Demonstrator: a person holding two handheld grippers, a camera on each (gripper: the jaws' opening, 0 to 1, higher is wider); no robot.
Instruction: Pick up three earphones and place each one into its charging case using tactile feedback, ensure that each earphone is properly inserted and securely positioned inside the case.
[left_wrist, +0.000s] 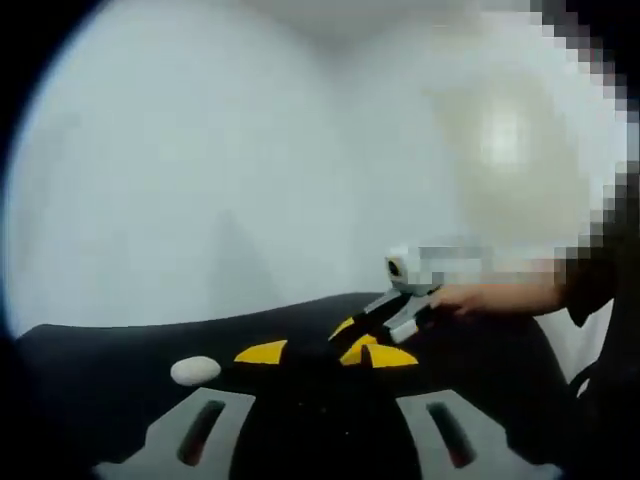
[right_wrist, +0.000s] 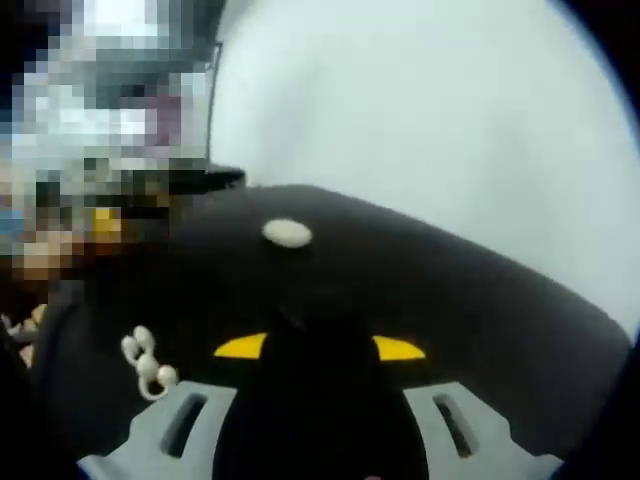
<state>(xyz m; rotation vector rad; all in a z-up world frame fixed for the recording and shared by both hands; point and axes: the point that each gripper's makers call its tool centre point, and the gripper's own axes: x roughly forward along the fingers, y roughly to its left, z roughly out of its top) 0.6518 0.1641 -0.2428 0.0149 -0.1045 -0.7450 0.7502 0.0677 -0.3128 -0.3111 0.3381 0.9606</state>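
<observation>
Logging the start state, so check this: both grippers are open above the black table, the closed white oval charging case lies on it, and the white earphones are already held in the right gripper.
One thing is wrong. In the right gripper view the white earphones lie loose on the black table, beside the open right gripper, not in it. The left gripper is open, and the closed white oval charging case lies there.

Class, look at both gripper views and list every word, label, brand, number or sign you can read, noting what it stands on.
None: no readable text in either view.
White charging case on the black table: no marking visible.
White earphones: too small to show any.
Left gripper, right gripper: no lettering, only yellow tips.
</observation>
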